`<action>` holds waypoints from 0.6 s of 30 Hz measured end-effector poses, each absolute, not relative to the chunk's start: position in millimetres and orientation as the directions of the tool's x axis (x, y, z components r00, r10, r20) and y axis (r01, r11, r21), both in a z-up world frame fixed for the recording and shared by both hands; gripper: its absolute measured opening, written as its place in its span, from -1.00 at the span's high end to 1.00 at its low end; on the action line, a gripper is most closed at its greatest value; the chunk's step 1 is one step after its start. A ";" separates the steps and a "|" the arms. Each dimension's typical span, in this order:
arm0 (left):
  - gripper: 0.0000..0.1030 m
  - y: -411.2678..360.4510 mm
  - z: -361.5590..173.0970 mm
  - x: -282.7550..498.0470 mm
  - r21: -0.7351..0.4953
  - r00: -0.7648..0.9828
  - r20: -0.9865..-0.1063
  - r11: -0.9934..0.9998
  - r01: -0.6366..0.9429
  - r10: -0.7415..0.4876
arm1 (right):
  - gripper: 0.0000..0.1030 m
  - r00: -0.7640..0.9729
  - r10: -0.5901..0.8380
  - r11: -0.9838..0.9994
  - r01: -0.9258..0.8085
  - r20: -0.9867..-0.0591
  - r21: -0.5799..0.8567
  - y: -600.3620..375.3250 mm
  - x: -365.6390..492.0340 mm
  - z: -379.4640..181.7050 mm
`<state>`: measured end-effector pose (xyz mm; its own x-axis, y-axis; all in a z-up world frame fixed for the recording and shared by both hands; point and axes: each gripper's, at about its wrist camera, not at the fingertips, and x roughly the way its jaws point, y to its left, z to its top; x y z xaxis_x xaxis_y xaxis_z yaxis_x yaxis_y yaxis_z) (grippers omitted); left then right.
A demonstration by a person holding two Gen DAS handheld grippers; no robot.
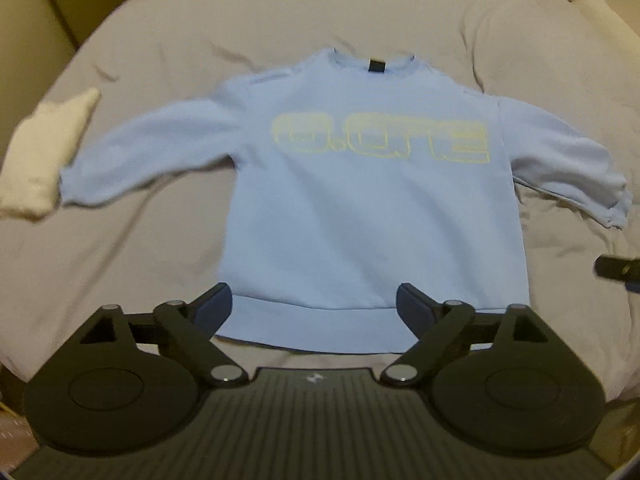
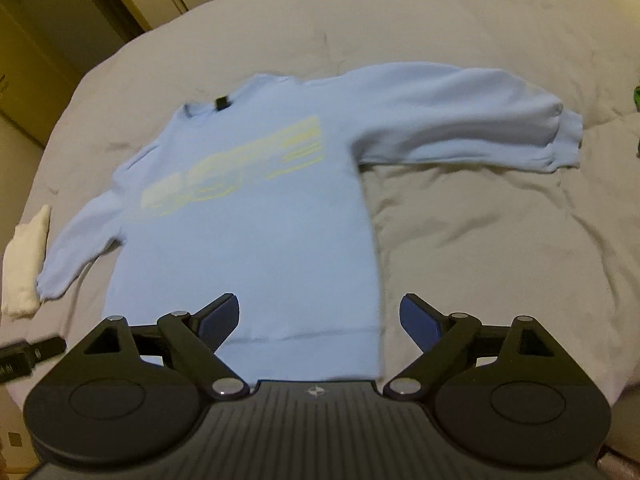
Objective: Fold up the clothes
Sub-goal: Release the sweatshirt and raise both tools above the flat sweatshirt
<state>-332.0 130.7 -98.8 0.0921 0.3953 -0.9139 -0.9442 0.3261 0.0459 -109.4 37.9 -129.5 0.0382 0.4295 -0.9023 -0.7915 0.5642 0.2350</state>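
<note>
A light blue sweatshirt with yellow lettering lies flat and face up on the grey bed cover, both sleeves spread out to the sides. My left gripper is open above the middle of the hem band, nothing between its fingers. My right gripper is open too, over the hem's right corner, with the sweatshirt stretching away to the front left. The right sleeve reaches far right in that view. The right gripper's tip shows at the right edge of the left wrist view.
A folded white cloth lies by the left cuff, also seen as a white cloth at the left in the right wrist view. The grey bed cover is rumpled around the garment. Wooden furniture stands beyond the bed's far left.
</note>
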 end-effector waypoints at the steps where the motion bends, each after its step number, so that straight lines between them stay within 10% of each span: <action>1: -0.78 131.4 -93.6 -337.2 0.054 0.090 -0.911 0.333 -0.941 0.402 | -0.74 0.051 0.423 0.567 -0.793 -0.905 0.220 38.0 -122.6 -125.6; 18: -0.98 111.4 -31.1 -382.1 0.054 0.171 -0.853 0.409 -0.911 0.494 | -0.99 0.256 0.454 0.624 -0.775 -0.853 0.099 18.3 -217.5 -62.0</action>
<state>-382.1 111.4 -31.1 0.1709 0.4938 -0.8526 -0.9110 0.4088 0.0541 -217.5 18.3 -62.0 0.2560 0.4542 -0.8533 -0.7755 0.6235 0.0992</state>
